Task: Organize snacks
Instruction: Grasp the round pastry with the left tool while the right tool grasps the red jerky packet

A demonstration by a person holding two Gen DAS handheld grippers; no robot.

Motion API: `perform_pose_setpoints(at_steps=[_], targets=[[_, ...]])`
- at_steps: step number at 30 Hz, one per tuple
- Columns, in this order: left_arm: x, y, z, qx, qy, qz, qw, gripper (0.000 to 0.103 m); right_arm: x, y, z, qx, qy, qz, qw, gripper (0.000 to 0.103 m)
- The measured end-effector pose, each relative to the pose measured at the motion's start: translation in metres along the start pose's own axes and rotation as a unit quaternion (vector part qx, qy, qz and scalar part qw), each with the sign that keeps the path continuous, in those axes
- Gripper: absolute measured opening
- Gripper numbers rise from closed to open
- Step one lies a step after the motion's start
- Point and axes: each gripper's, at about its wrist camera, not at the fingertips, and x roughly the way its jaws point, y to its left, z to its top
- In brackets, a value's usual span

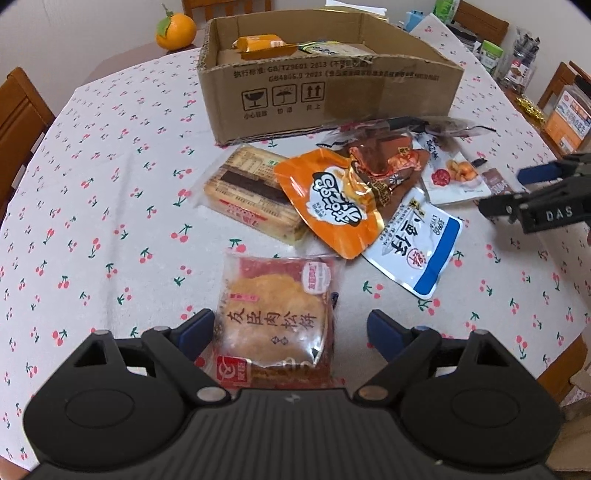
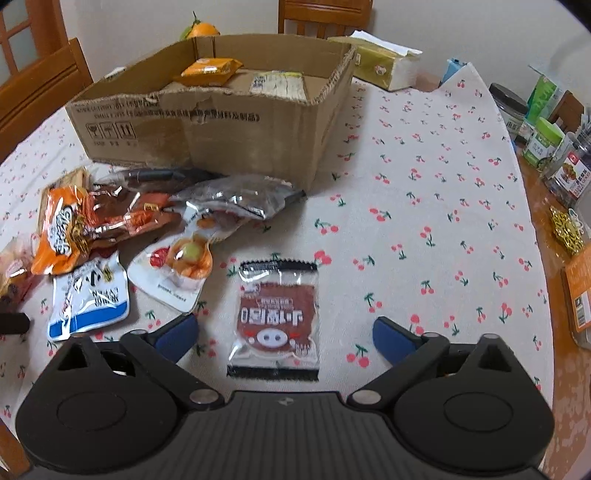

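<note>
A clear packet with a round meat-floss pastry (image 1: 273, 317) lies on the cherry-print tablecloth between the fingers of my left gripper (image 1: 291, 328). Its jaws are open; the left pad is at the packet's edge and the right pad stands clear. My right gripper (image 2: 284, 336) is open around a small brown packet with a pig face (image 2: 275, 317), touching neither side. It also shows in the left wrist view as the right gripper (image 1: 513, 188) at the right edge. Behind stands an open cardboard box (image 2: 221, 136) holding an orange packet (image 2: 208, 70) and a pale one.
A pile of snacks lies before the box: a cracker pack (image 1: 251, 195), an orange pouch (image 1: 332, 206), a white-and-blue pouch (image 1: 417, 243) and foil bags. An orange fruit (image 1: 175, 31), a tissue box (image 2: 384, 66), jars (image 2: 554, 155) and chairs ring the table.
</note>
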Motion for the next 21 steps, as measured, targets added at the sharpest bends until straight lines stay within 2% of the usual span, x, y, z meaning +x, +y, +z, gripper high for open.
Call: perform_pose_setpoints(at_steps=[2,4,8,9,21], targets=[[-0.0004,-0.0006,0.0008,0.004,0.001,-0.003,1.0000,0.083,-0.0030,0.0021,0.0013,-0.004,-0.007,0.002,1.000,0.081],[-0.0007,-0.0014,0.0013,0.008,0.000,-0.005,1.0000,0.081,-0.0051,0.0045,0.0027,-0.006,-0.009,0.003,1.000,0.073],[-0.0034,-0.0003,0.0024,0.011,-0.003,-0.006,0.9999,0.065,-0.0087,0.0076,0.0015,-0.002,-0.011,-0.002,1.000,0.053],[-0.0041,0.0003,0.0029,0.011,-0.002,-0.006,0.9999,0.062,-0.0096,0.0079,0.0016,-0.002,-0.011,-0.003,1.000,0.051],[-0.0032,-0.0003,0.0069,0.036,0.010,-0.018,0.9991,0.062,-0.0100,0.0048,0.0001,0.022,-0.005,-0.015,1.000,0.056]])
